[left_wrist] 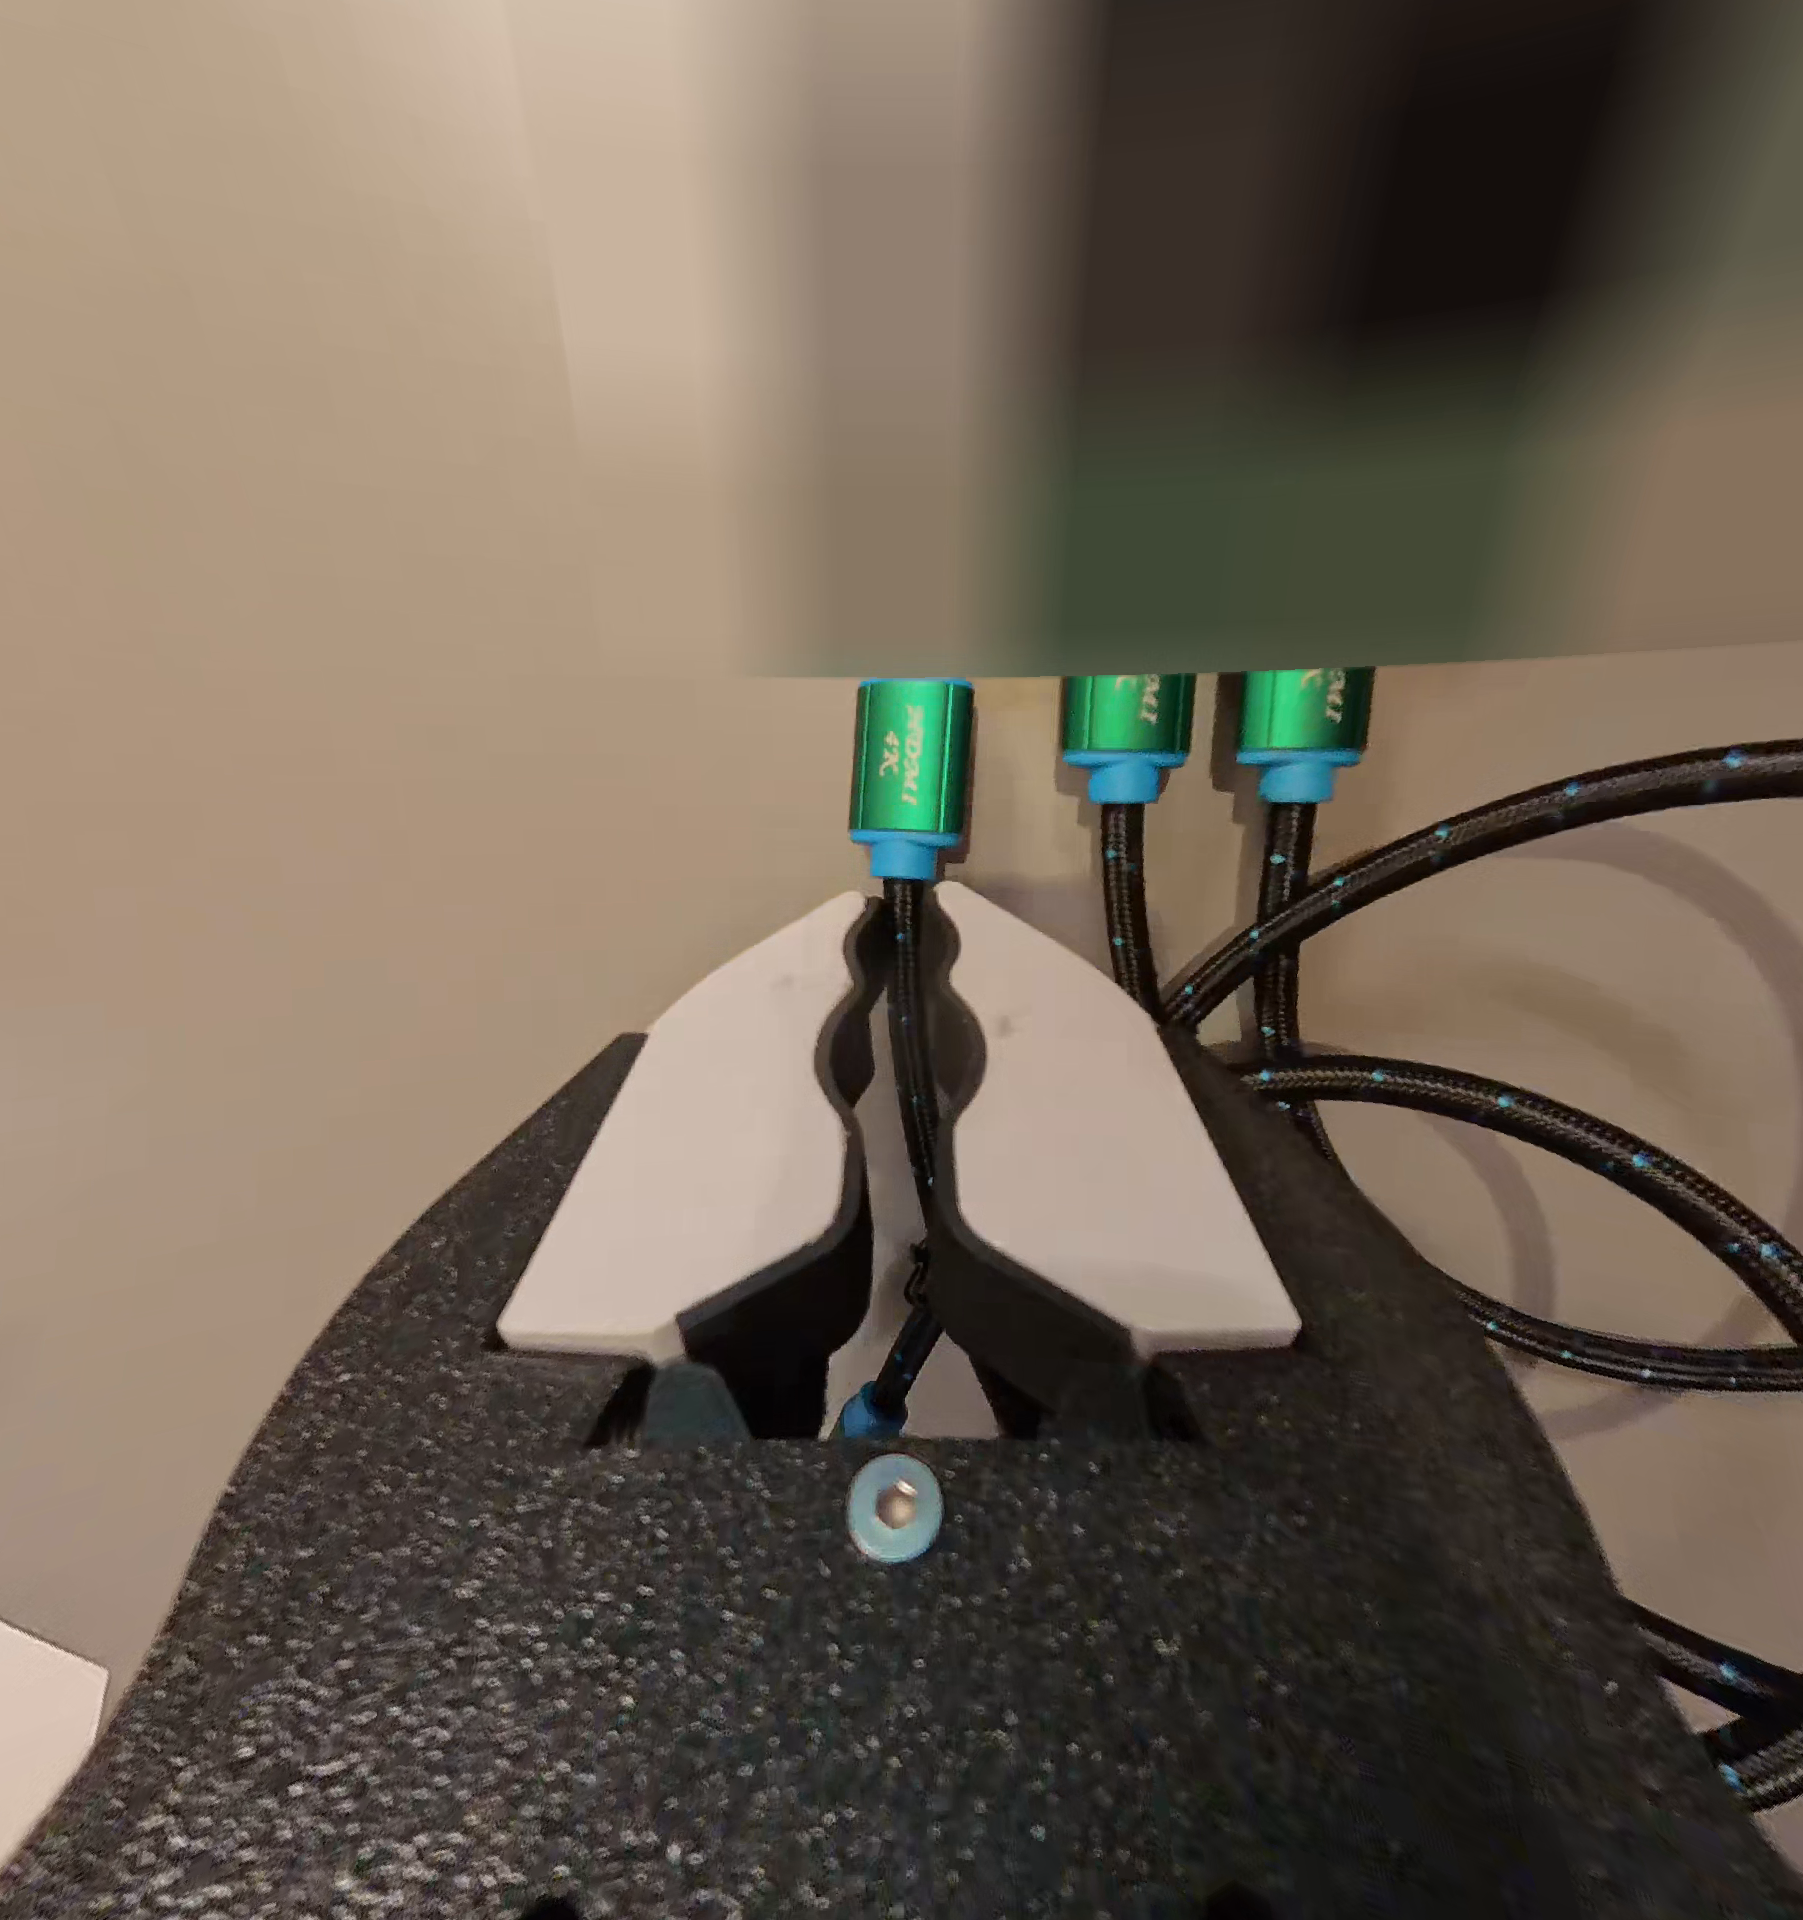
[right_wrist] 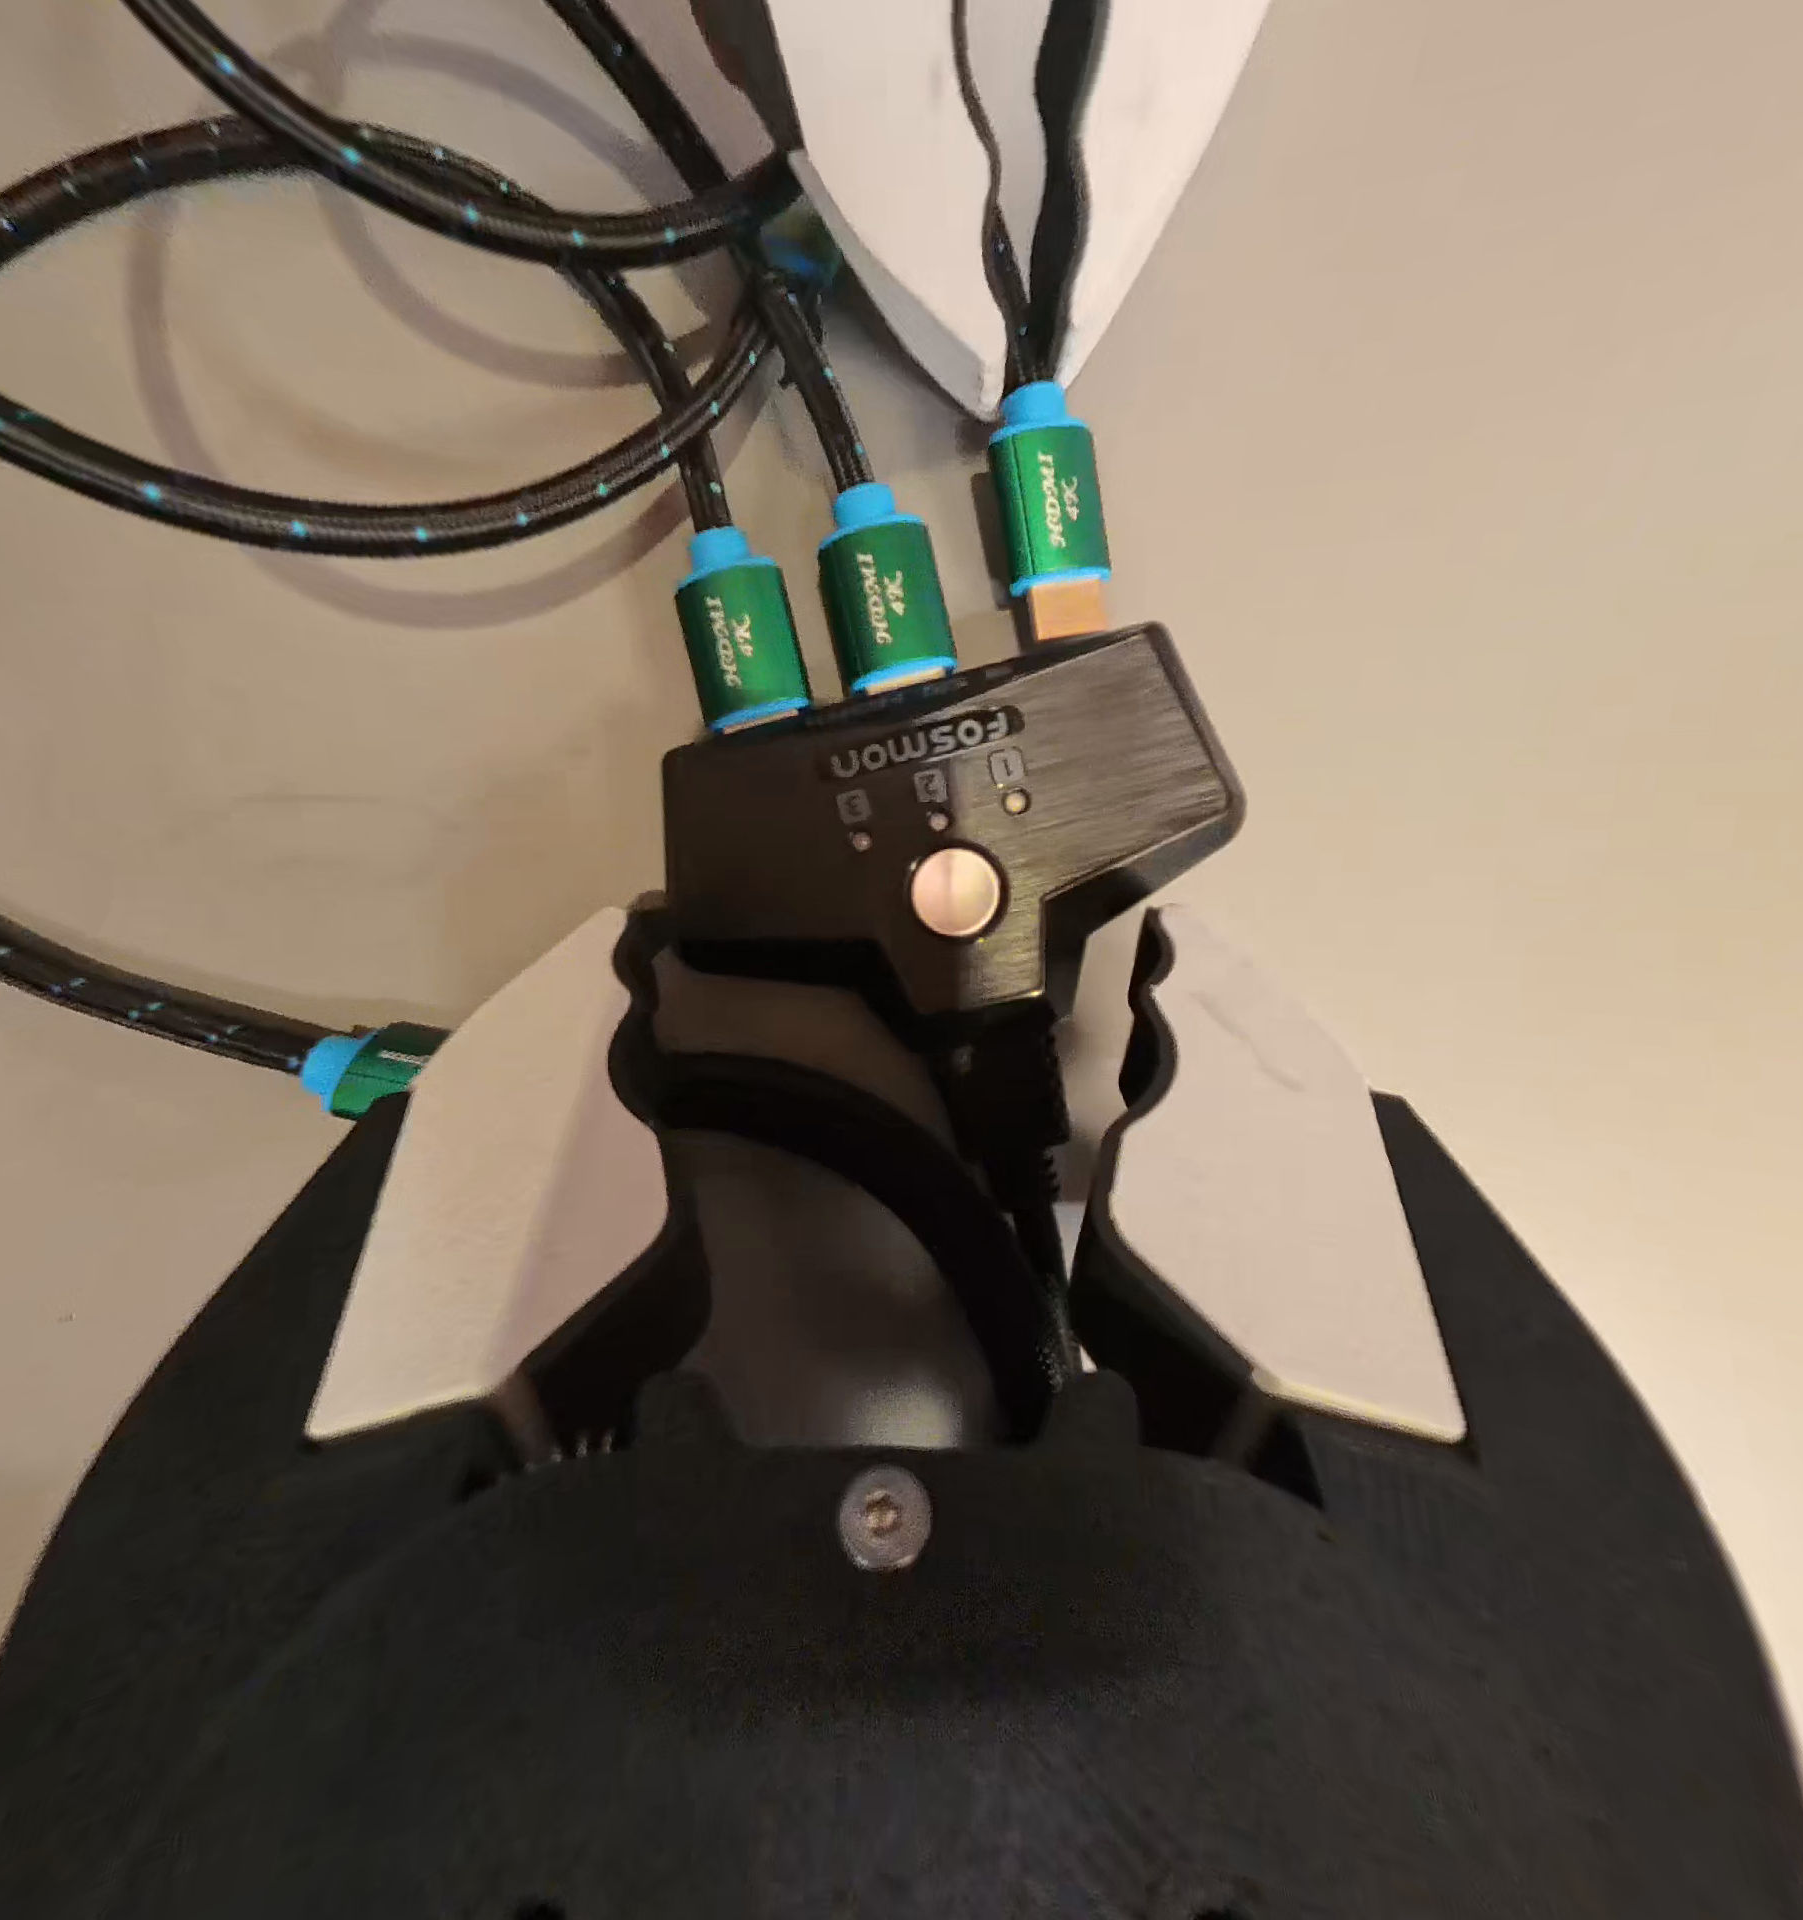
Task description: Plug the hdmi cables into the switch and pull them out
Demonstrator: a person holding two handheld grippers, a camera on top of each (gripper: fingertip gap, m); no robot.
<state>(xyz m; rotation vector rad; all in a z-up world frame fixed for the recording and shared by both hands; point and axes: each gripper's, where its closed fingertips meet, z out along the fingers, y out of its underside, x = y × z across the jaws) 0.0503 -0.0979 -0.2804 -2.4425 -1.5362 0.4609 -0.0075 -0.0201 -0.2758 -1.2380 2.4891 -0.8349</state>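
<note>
The black HDMI switch (right_wrist: 1084, 717) lies on the beige table. Two green HDMI plugs (right_wrist: 741, 644) (right_wrist: 886, 613) sit in its far ports; they also show in the left wrist view (left_wrist: 1125, 717) (left_wrist: 1302, 717). My left gripper (left_wrist: 905, 904) is shut on the braided cable just behind a third green plug (left_wrist: 912, 769). In the right wrist view that plug (right_wrist: 1048, 520) has its gold tip bare at the port edge, with the left gripper (right_wrist: 1001, 405) above it. My right gripper (right_wrist: 886, 925) is open and straddles the switch's narrow near end. In the left wrist view a blurred patch hides the switch.
Loops of black braided cable (right_wrist: 253, 499) lie on the table left of the switch, and right of the plugs in the left wrist view (left_wrist: 1499, 1091). A loose green plug (right_wrist: 377, 1060) lies beside my right gripper's left finger. A white object (left_wrist: 3, 1714) sits at the lower left. The grippers' ends are close to 11 centimetres from one another.
</note>
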